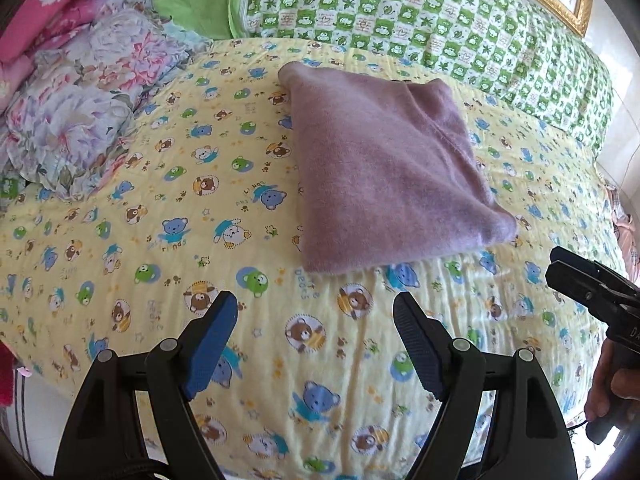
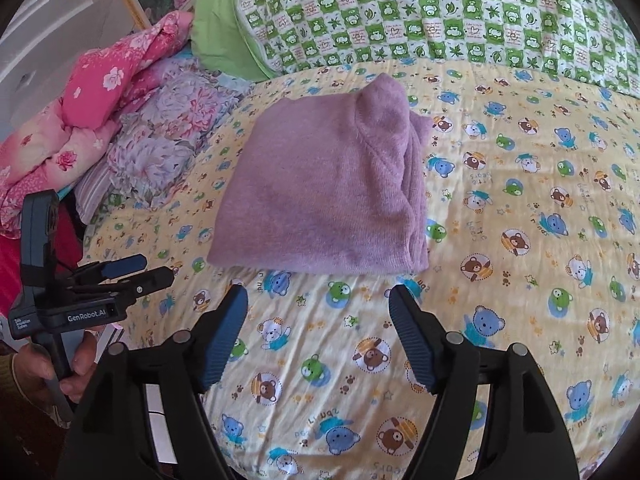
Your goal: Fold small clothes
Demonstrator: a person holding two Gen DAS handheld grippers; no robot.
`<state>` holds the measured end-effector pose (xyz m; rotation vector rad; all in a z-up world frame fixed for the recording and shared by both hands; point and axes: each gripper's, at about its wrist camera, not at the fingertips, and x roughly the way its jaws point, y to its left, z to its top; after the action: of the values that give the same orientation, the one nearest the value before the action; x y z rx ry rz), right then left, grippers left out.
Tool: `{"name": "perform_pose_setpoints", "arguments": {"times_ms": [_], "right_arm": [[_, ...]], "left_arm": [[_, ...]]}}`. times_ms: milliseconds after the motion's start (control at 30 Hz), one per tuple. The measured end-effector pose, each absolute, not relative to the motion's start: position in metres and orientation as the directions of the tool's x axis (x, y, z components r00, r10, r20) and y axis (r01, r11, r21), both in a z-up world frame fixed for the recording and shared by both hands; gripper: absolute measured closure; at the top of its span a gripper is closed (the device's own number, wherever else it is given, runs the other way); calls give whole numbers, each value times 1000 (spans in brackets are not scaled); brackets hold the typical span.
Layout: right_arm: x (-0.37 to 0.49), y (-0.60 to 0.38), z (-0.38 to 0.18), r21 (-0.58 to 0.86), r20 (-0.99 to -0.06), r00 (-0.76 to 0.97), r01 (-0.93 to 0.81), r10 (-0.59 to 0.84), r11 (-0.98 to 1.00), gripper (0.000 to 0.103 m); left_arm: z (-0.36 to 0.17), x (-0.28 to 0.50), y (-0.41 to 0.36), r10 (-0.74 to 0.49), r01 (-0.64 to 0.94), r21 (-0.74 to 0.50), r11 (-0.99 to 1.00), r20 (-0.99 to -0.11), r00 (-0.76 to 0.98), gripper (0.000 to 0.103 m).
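Resting: purple sweater [image 1: 384, 172] folded mid-bed [image 1: 120, 280].
Claws: left claw [image 1: 316, 344], right claw [image 2: 318, 336] released, empty.
Risk: regrabbing could undo folds.

Folded sweater [image 2: 328, 192] on bedsheet [image 2: 500, 240], before quilt [image 2: 420, 12].

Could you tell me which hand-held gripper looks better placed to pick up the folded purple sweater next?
Probably the right hand-held gripper: its open jaws sit just short of the purple sweater's near edge. The left hand-held gripper, also open, looks slightly farther back.
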<state>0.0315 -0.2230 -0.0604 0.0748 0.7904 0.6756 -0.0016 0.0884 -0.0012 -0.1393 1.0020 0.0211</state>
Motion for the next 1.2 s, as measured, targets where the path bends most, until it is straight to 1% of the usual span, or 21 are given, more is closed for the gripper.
{"name": "perform_pose_setpoints", "arguments": {"times_ms": [33,267,333,500,700,833,967,1200], "right_arm": [[30,-224,-59,303,-628,507,-539,591,786,24],[22,-227,-50,255,-624,497,-600,603,759,16],[18,-227,-46,231,-607,505,-626,613,745,11],[10,-224,-46,150,-581,547,-657,603,739,10],[15,-222,-54,138,-583,580,-620,569,773,8],[22,-219,-59,151,-588,599,-580,544,801,8],[28,-216,-63,145,-586,624,-547,517,825,8],[27,-201,-71,97,-583,647,-544,491,833,8]], "left_arm": [[3,-5,86,-34,-93,-102,990,-836,548,22],[18,-19,68,35,-166,-72,984,-825,564,21],[20,-22,62,55,-178,-58,982,-818,572,21],[18,-23,56,67,-177,-50,983,-797,600,20],[6,-12,57,63,-162,-46,986,-791,608,20],[-2,-4,57,81,-145,-10,989,-789,609,20],[-7,0,61,89,-142,1,990,-785,613,20],[-12,3,63,108,-144,20,989,-765,634,20]]}}
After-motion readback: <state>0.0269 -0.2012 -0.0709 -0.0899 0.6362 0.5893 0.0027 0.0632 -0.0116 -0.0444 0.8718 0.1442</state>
